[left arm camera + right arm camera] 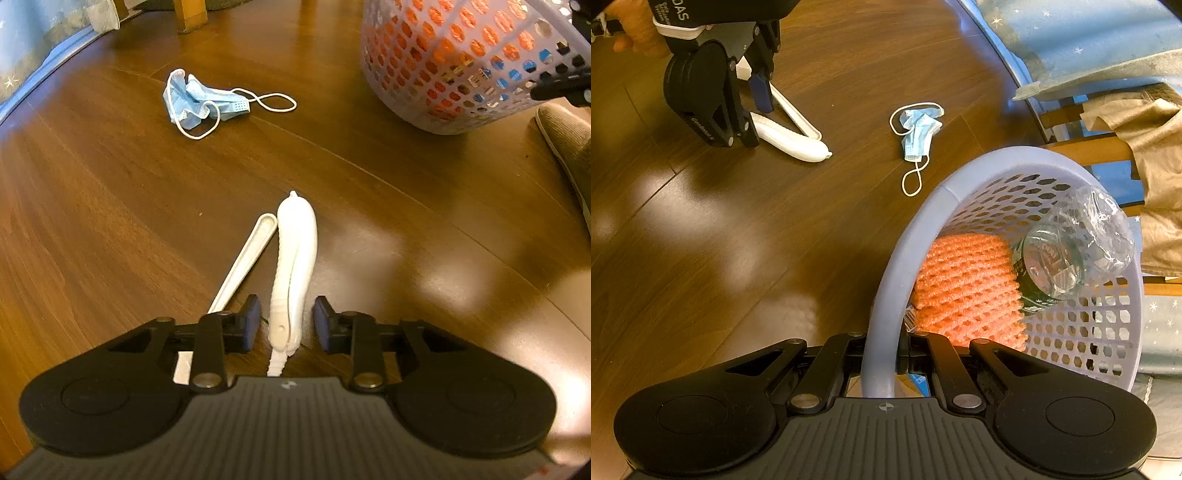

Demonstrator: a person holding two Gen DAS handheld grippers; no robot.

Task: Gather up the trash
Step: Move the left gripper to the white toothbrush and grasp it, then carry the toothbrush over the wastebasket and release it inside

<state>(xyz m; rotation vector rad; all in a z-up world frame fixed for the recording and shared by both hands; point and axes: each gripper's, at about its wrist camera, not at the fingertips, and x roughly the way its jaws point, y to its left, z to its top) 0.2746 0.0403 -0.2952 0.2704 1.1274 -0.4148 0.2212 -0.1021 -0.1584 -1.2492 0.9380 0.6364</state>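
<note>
A white plastic tongs-like piece lies on the brown wood floor, its two arms spread in a V. My left gripper is down over its thick curved arm. The blue pads sit on either side with a gap on both, so the gripper is open. A crumpled blue face mask lies farther out on the floor. My right gripper is shut on the rim of the lavender mesh basket, holding it tipped.
In the basket lie an orange foam net and a crushed clear bottle. A slipper stands right of the tongs piece. A wooden leg, blue starry fabric and a beige cloth on a wooden rack border the floor.
</note>
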